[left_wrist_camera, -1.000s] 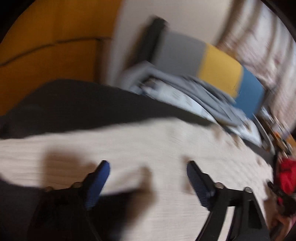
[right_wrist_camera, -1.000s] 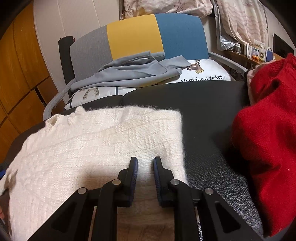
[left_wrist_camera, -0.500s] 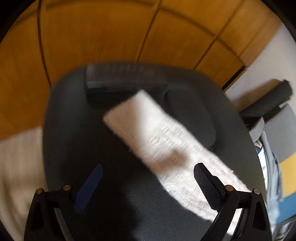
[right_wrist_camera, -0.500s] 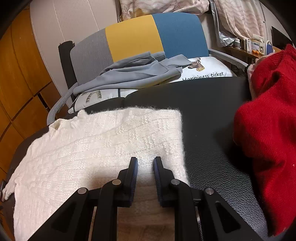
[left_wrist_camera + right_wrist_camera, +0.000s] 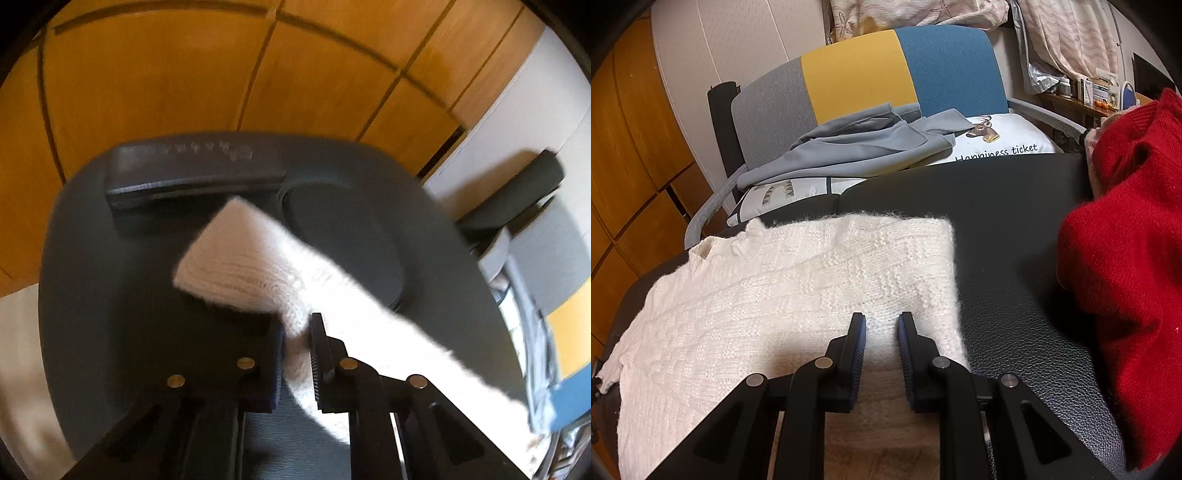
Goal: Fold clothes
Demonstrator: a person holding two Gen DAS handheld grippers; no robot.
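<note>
A white knit sweater (image 5: 783, 295) lies flat on a black leather surface (image 5: 1015, 295). Its long sleeve (image 5: 258, 266) stretches across the black surface in the left wrist view. My left gripper (image 5: 297, 334) is shut on the sleeve near its cuff, and the cuff end sticks out past the fingers. My right gripper (image 5: 881, 325) rests on the sweater's right part, its fingers a narrow gap apart with knit between them. A red sweater (image 5: 1126, 258) lies in a heap at the right.
A grey, yellow and blue chair (image 5: 879, 77) stands behind the surface with a grey garment (image 5: 857, 151) and a printed cushion (image 5: 997, 144) on it. Wooden cabinet doors (image 5: 221, 74) stand at the left. A raised black pad (image 5: 192, 177) lies beyond the sleeve.
My left gripper swung left from the sweater body to the sleeve, then shut on it near the cuff. My right gripper has stayed in place on the sweater.
</note>
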